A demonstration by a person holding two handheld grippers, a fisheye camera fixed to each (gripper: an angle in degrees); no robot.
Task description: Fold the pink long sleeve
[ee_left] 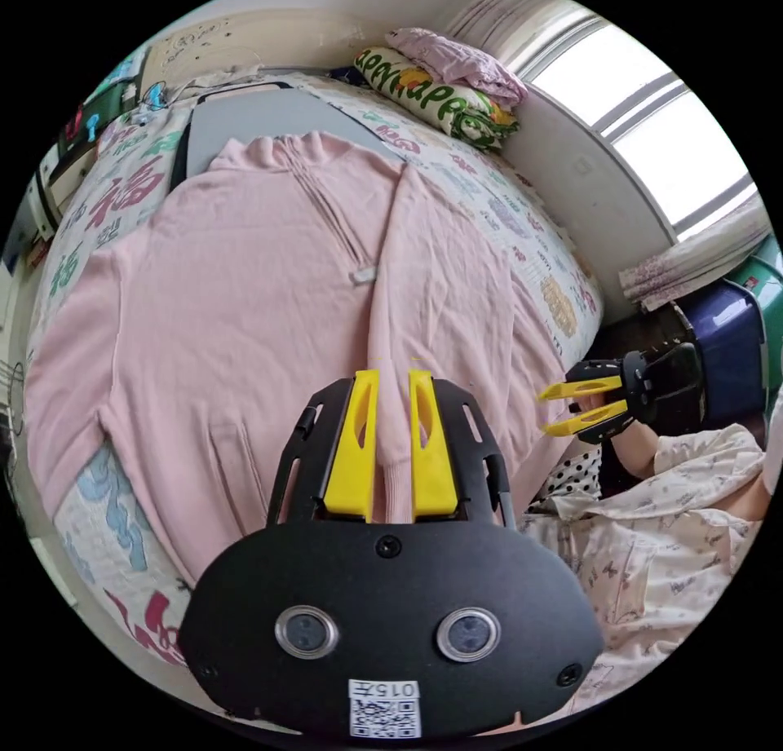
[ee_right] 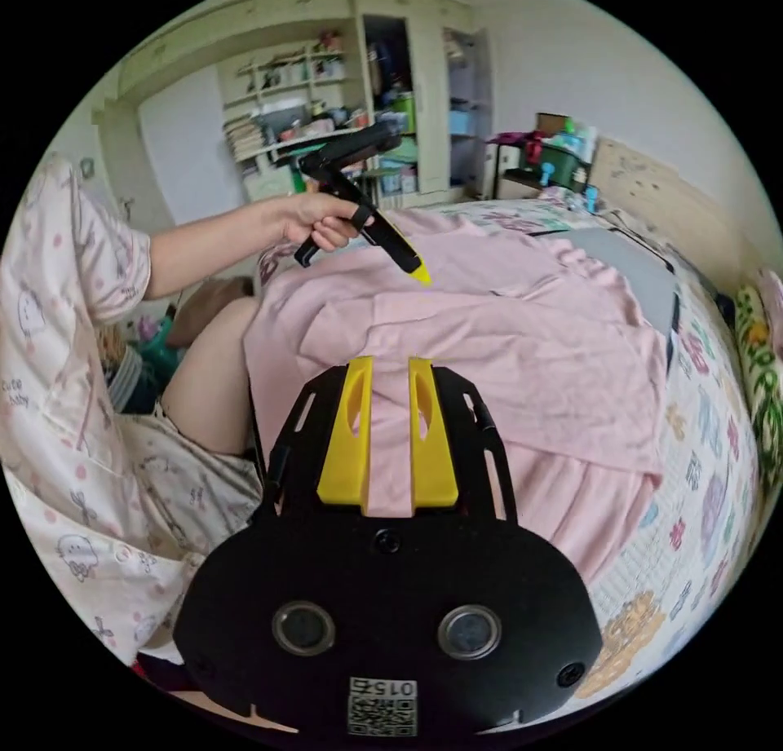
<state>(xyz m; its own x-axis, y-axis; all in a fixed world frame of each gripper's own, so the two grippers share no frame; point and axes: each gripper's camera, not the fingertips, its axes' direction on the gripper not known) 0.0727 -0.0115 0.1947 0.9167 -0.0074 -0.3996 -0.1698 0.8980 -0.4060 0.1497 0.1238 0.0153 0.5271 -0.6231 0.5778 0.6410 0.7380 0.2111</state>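
Observation:
The pink long sleeve (ee_left: 245, 294) lies spread on the bed, collar towards the headboard. One sleeve (ee_left: 424, 278) is folded in over the body and runs down to its cuff between my left gripper's (ee_left: 393, 373) jaws, which stand a little apart just above it. In the right gripper view a hand holds the left gripper (ee_right: 420, 276) tilted down at the top's (ee_right: 530, 335) far side. My right gripper (ee_right: 390, 361) hovers over the near side, its jaws a little apart and gripping nothing. It also appears off the bed's edge (ee_left: 545, 413) in the left gripper view.
The patterned bedsheet (ee_left: 530, 237) carries a grey flat item (ee_left: 261, 115) behind the collar and pillows (ee_left: 440, 90) by the window wall. A blue bin (ee_left: 726, 351) stands beside the bed. The person's knee (ee_right: 212, 368) presses against the bed's edge. Shelves (ee_right: 310, 123) line the far wall.

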